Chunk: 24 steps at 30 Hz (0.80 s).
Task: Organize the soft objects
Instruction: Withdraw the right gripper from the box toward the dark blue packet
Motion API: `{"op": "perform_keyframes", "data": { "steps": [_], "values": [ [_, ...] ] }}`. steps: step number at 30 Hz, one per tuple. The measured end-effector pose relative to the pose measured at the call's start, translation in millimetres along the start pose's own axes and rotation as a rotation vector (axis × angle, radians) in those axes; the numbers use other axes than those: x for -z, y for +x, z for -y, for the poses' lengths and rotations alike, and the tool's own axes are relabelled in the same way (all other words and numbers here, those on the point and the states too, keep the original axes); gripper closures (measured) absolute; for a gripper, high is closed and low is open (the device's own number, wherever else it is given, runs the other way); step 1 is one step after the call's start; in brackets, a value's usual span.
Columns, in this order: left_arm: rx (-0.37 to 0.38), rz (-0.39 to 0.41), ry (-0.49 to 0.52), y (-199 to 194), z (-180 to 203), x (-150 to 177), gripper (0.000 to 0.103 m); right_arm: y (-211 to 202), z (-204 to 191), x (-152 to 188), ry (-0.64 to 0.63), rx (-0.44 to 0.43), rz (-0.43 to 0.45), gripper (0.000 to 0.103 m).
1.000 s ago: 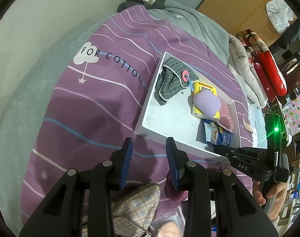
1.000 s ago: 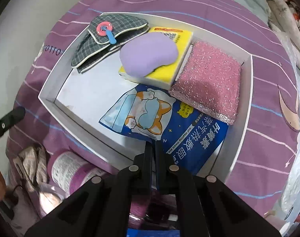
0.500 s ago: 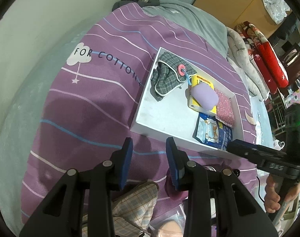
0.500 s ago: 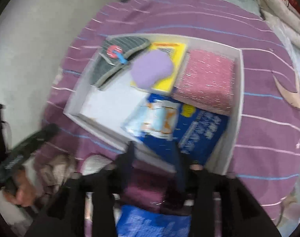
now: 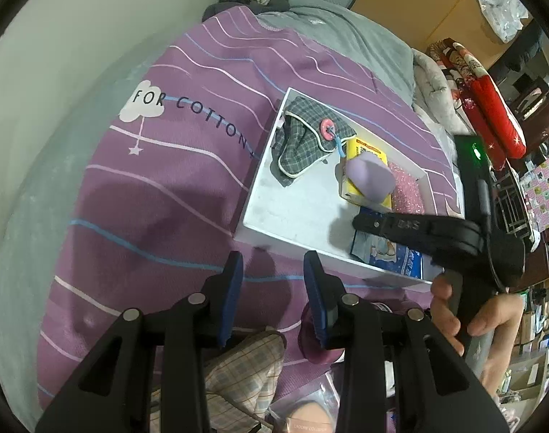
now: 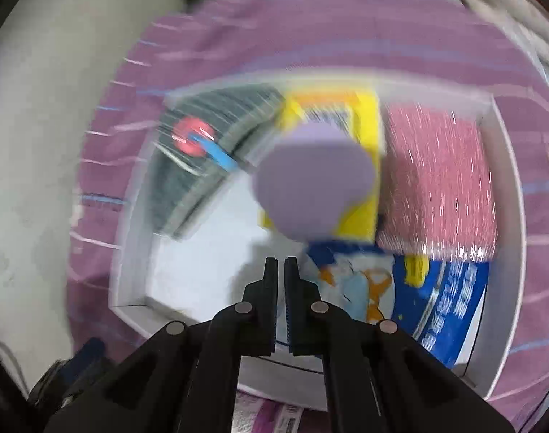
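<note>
Looking through your left wrist view, you hold the left gripper [image 5: 272, 270] above the purple striped bedspread [image 5: 158, 195], its blue-padded jaws apart with nothing between them. Beyond it sits the shallow white tray [image 5: 274, 213] with the grey checked fabric pouch [image 5: 303, 137], the lilac oval sponge [image 5: 370, 176] lying on a yellow flat packet [image 5: 353, 195], the pink glittery scouring pad [image 5: 406, 191] and the blue printed eye-mask sachet [image 5: 382, 252]. Your right gripper [image 5: 361, 222] reaches in over the tray's near half. A beige checked cloth [image 5: 245, 364] lies below, not yet in the tray.

In your right wrist view everything is smeared, but the right gripper's jaws are pressed together and empty, hovering over the tray floor beside the sachet and short of the sponge.

Moving this quickly, you risk clipping the sponge and knocking it off its packet, or catching the tray's near wall and sliding it across the soft bedspread.
</note>
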<state>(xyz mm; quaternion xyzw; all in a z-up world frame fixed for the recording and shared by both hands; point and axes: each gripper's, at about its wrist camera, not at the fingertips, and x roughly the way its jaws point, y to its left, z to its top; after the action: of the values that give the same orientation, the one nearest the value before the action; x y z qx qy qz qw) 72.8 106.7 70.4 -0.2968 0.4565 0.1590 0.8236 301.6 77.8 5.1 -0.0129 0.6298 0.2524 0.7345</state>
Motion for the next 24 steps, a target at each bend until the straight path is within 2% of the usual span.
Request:
{"op": "perform_keyframes", "data": {
  "steps": [3, 17, 24],
  "values": [
    [-0.004, -0.004, 0.002, 1.2, 2.2, -0.8, 0.067, -5.0, 16.7, 5.3, 0.054, -0.045, -0.022, 0.103],
    [-0.01, -0.021, 0.048, 0.5, 11.6, 0.8, 0.067, -22.1, 48.6, 38.1, 0.085, -0.03, -0.027, 0.103],
    [-0.003, -0.015, 0.052, -0.5, 10.3, -0.8, 0.067, -42.7, 75.3, 50.6, 0.124, 0.053, -0.004, 0.103]
  ]
}}
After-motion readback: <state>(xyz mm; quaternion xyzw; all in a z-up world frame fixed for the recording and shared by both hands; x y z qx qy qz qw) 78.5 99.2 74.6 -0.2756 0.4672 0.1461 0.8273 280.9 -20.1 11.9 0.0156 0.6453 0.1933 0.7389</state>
